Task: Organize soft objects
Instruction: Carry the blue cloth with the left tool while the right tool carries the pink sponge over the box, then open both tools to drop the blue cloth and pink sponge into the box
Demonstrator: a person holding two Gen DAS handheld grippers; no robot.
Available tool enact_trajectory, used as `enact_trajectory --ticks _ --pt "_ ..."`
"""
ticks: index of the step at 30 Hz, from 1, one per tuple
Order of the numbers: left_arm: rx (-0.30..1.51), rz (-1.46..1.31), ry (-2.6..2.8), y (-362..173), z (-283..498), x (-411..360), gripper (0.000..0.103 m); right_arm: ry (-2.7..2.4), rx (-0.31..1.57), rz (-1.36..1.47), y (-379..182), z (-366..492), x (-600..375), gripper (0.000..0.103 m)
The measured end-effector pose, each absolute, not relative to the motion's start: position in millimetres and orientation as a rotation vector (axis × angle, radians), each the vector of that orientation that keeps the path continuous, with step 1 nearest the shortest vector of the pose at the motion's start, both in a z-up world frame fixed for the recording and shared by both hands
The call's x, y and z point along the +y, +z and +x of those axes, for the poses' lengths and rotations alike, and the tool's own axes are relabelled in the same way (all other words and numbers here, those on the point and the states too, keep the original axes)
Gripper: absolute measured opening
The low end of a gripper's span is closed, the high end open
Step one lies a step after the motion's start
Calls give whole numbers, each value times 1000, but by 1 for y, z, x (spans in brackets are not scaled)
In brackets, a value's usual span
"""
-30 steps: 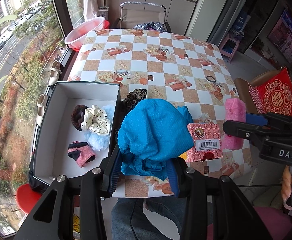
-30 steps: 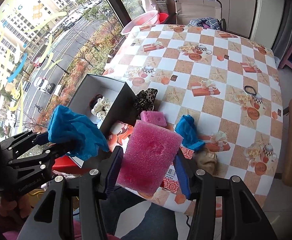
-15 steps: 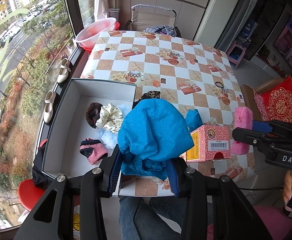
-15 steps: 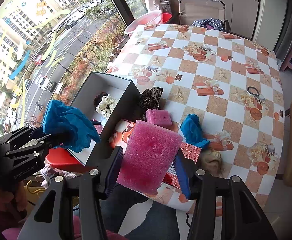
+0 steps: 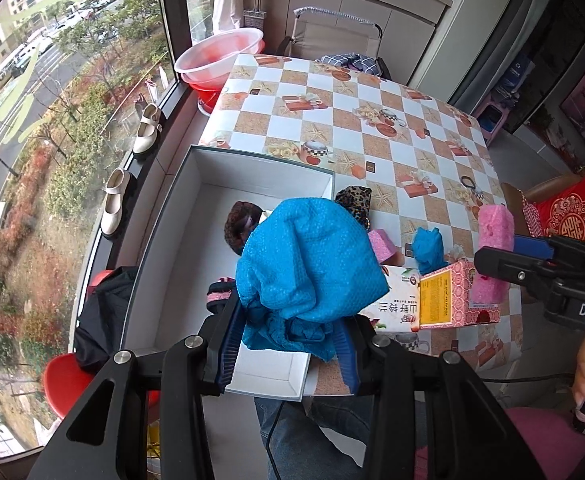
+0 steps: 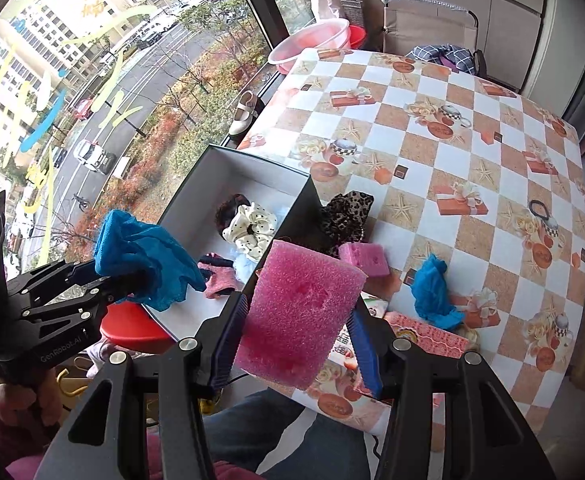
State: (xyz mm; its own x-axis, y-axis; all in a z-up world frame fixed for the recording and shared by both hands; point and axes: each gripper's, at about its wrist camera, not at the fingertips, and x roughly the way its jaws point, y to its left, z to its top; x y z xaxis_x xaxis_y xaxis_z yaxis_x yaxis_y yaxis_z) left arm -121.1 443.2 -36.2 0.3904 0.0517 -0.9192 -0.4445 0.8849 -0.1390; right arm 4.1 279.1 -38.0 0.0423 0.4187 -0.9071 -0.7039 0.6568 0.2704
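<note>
Surface (image 5: 372,92), checkered cloth, carries everything. Open box (image 5: 172,272) sits at its near-left edge, white inside; polka-dot scrunchie (image 6: 248,228), dark brown scrunchie (image 6: 228,208) and pink-black knit piece (image 6: 216,276) lie in it. Left tongs (image 5: 288,340) clamped on blue cloth (image 5: 308,264), held above the box's near-right corner, cloth bunched up and draping over the fingers. Right tongs (image 6: 296,340) clamped on pink foam block (image 6: 300,308), held up off the surface at its near edge, right of the box. Pink printed carton (image 5: 432,300) lies on its side near the surface's near edge. Leopard-print fabric (image 6: 344,212) just beside the box's right wall. Small pink sponge (image 6: 362,258) near it, on the surface. Second small blue cloth (image 6: 432,292) right of that sponge, touching the carton's far side. Black hair tie (image 6: 540,208) well apart, far right.
</note>
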Motion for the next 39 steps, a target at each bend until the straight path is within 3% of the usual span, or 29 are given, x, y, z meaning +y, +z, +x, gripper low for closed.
enact_trajectory --ticks 18,39 --pt "1141 -429 376 -52 -129 535 45 926 1288 -375 -53 -9 384 52" --pt "1292 -396 285 -114 -70 564 46 841 1404 -417 -95 19 459 53"
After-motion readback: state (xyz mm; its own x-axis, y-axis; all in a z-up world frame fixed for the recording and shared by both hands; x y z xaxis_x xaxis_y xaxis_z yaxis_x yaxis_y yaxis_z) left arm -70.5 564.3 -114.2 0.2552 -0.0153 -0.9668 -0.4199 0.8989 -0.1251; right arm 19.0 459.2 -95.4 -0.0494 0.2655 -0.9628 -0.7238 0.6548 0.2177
